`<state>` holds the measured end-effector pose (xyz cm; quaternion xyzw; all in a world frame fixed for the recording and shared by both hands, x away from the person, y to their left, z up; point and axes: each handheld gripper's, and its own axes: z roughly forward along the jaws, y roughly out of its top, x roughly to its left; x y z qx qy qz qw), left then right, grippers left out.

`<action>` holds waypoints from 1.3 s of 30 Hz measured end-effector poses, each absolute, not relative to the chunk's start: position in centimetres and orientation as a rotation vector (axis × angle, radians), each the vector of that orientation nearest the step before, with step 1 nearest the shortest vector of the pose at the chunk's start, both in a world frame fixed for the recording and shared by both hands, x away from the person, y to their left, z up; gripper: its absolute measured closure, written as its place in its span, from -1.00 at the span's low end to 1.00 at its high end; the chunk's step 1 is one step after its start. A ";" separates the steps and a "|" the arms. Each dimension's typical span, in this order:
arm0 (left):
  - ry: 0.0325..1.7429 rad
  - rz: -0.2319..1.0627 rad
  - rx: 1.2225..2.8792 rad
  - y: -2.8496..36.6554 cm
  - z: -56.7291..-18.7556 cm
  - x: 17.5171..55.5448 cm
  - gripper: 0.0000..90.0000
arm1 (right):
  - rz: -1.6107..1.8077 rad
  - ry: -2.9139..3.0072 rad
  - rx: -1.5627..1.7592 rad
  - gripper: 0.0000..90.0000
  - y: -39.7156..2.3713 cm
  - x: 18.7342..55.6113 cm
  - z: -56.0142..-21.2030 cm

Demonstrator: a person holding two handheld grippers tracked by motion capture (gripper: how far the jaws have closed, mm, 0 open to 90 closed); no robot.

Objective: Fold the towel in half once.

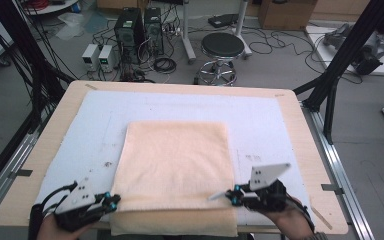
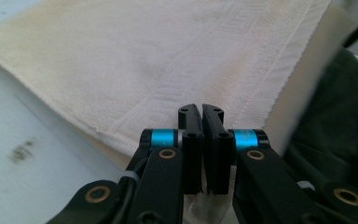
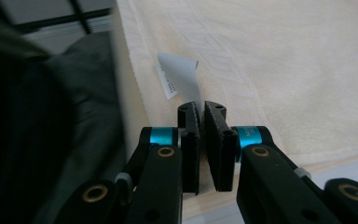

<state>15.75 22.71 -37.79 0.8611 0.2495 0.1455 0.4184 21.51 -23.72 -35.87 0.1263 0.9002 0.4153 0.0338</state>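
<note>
On white mat (image 1: 95, 130), cream towel (image 1: 175, 160) lies flat mid-table, near hem overhanging table's front edge, bare mat both sides; left gripper (image 1: 114, 201) and right gripper (image 1: 228, 195) each pinch a near towel corner.

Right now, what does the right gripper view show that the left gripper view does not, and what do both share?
The right gripper view alone shows a white label curling up from the towel's hem, with the right gripper closed at its lower end; whether the jaws pinch the label or the towel I cannot tell. The left gripper view alone shows the pale mat beside the towel, with a dark smudge on it. Both show the cream towel with its woven band, dark clothing at one side, and black jaws closed at the towel's edge, as with the left gripper.
</note>
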 end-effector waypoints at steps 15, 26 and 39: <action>0.694 0.410 2.099 23.0 -39.7 19.5 0.25 | 1.293 2.708 0.562 0.15 -24.0 25.6 -37.6; 0.729 0.439 2.072 21.6 -40.5 24.5 0.05 | 1.236 2.625 0.652 0.03 -22.9 31.1 -39.0; 0.838 0.369 2.142 21.4 -43.5 28.8 0.03 | 1.089 2.704 0.735 0.10 -21.4 34.2 -43.2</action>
